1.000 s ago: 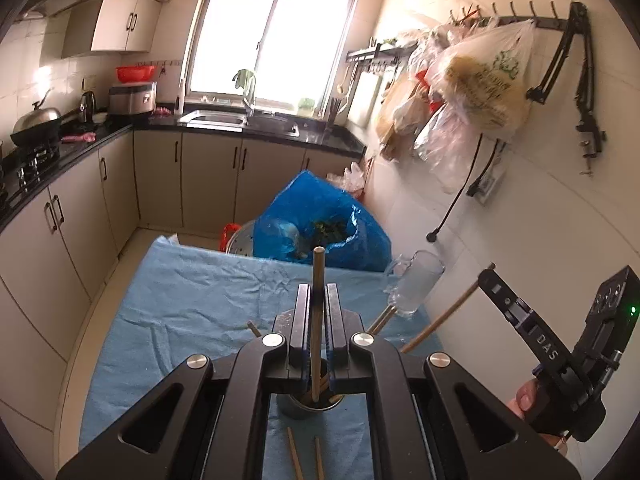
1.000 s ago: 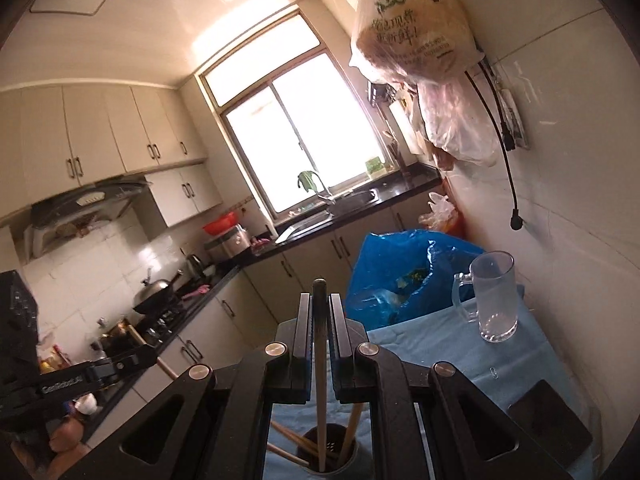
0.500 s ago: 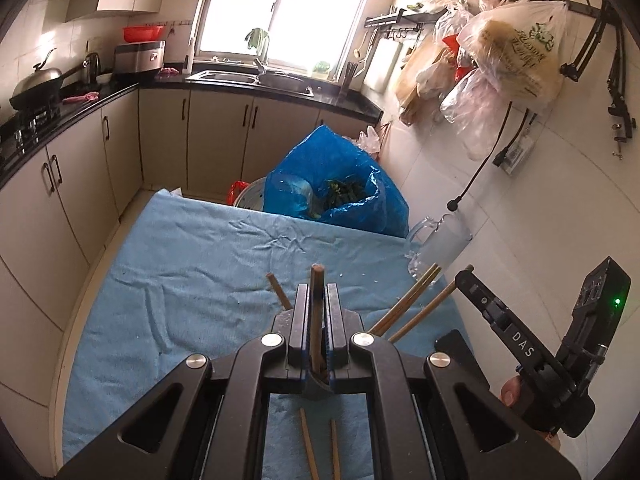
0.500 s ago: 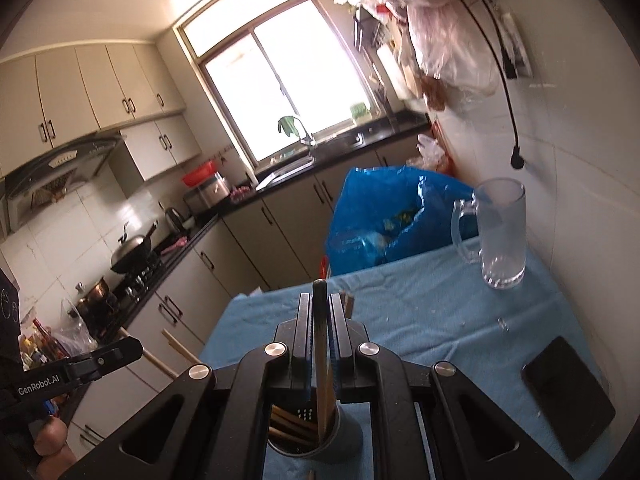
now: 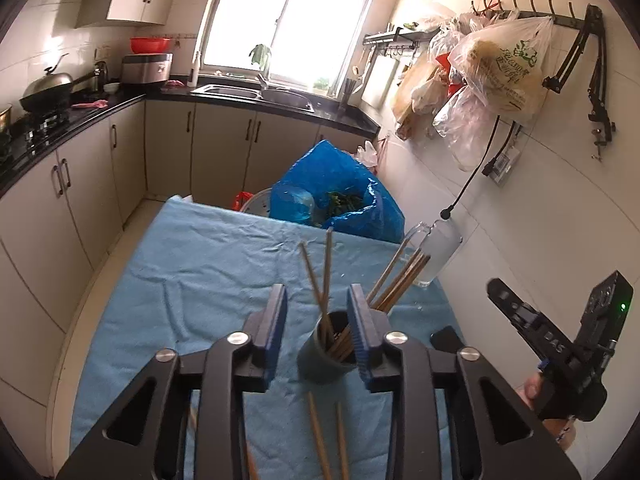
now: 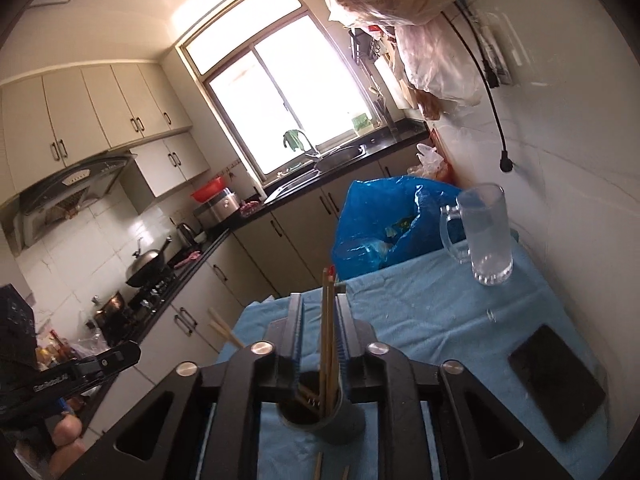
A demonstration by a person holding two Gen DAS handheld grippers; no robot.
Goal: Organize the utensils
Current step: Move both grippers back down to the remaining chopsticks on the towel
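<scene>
A dark grey cup (image 5: 322, 360) stands on the blue cloth (image 5: 200, 272) and holds several wooden chopsticks (image 5: 400, 276). My left gripper (image 5: 318, 296) hovers just over the cup. Its jaws are opening, and two upright chopsticks (image 5: 327, 264) stand free between them, touching neither pad. In the right wrist view the same cup (image 6: 324, 420) sits under my right gripper (image 6: 319, 300). Those jaws are opening too, with a pair of chopsticks (image 6: 326, 320) loose in the gap and resting in the cup. Two more chopsticks (image 5: 320, 436) lie on the cloth in front of the cup.
A glass mug (image 6: 484, 236) stands near the tiled wall on the right, and a black phone (image 6: 556, 376) lies on the cloth nearer me. A blue plastic bag (image 5: 336, 204) bulges behind the table's far edge. Kitchen cabinets (image 5: 80, 184) run along the left.
Both grippers have sunk toward the cup. Each was shut on a chopstick and has parted its jaws, so those chopsticks now stand in the cup.
</scene>
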